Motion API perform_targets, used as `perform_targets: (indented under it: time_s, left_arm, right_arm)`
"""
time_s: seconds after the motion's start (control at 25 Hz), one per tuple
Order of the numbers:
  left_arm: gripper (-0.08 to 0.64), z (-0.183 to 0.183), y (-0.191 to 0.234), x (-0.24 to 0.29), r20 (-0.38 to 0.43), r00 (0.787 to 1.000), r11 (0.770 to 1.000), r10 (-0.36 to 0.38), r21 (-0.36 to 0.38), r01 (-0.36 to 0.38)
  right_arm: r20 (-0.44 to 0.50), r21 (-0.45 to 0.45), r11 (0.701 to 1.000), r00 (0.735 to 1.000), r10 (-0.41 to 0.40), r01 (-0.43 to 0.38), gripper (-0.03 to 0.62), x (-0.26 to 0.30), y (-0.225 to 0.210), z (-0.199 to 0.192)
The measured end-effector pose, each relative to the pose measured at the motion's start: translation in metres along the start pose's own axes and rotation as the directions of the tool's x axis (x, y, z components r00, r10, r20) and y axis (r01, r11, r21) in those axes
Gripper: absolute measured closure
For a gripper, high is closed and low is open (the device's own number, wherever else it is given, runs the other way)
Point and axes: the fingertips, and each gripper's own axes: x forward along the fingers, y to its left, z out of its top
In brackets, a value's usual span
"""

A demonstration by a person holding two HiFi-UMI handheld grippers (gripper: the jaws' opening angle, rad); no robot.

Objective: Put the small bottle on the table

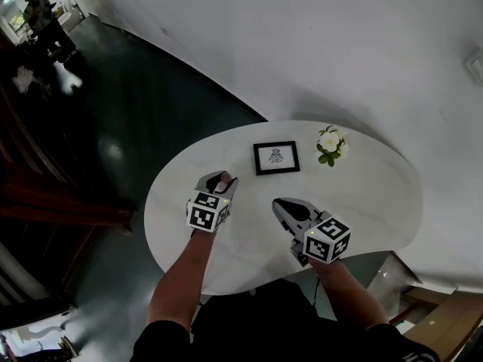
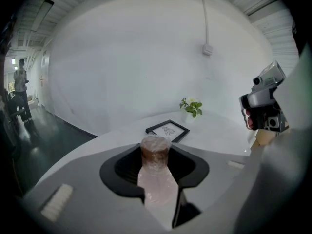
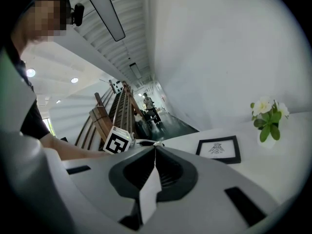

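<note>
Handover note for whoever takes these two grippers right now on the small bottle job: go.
Left gripper: shut on the small bottle, over the near left part of the table.
Right gripper: shut, empty, over the table alongside.
Done: bottle gripped and brought over the table; contact with the top can't be told.
Left: set it down on a bare spot short of the picture frame, open the jaws, back off.
</note>
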Motion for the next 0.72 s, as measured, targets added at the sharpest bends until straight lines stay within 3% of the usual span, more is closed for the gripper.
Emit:
perform_targets:
  time_s: [0.56,0.72]
  left_arm:
    - [0.402,-0.018,-0.015,0.003,-0.084,0.996,0.998,-0.025,0.048,0.029]
    - [0.397,-0.02,-0.02,0.002,-0.093,0.995,0.999,-0.041,0.019,0.043]
  right_arm:
    - [0.006,-0.001,1.0,1.0,0.001,-0.001,0.584,-0.017,-0.01,-0.001]
    - [0.008,-0.003,1.0,1.0,0.018,-0.018,0.584,-0.02,-0.013,0.001]
